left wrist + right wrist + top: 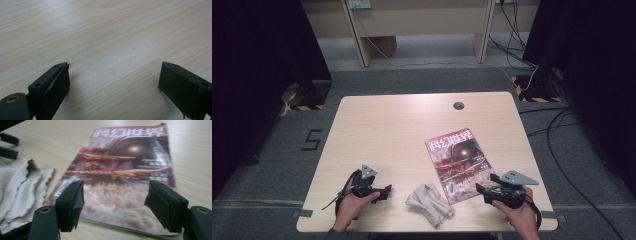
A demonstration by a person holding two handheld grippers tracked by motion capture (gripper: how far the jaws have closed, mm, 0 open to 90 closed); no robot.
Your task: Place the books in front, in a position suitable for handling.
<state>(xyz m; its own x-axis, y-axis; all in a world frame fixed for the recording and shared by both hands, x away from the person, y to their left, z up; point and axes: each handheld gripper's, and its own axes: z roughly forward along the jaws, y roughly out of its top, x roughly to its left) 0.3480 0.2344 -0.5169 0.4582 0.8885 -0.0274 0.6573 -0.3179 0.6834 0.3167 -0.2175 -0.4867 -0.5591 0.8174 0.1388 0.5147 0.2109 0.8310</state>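
A magazine (457, 162) with a red and brown cover lies flat on the wooden table (387, 130), right of centre. A crumpled white cloth (430, 204) lies by its near left corner. My right gripper (480, 190) rests at the magazine's near right corner, open and holding nothing. In the right gripper view the magazine (125, 170) spreads ahead of the open jaws of my right gripper (113, 200), and the cloth (22, 187) lies at the left. My left gripper (387, 190) sits open on bare wood left of the cloth. In the left gripper view my left gripper (113, 82) has nothing between its jaws.
A dark round grommet (458, 105) sits near the table's far edge. Beyond the table are wooden furniture legs (359, 40) and loose cables (562, 150) on the grey floor. The other gripper's black jaw tips (8, 145) show at the far left of the right gripper view.
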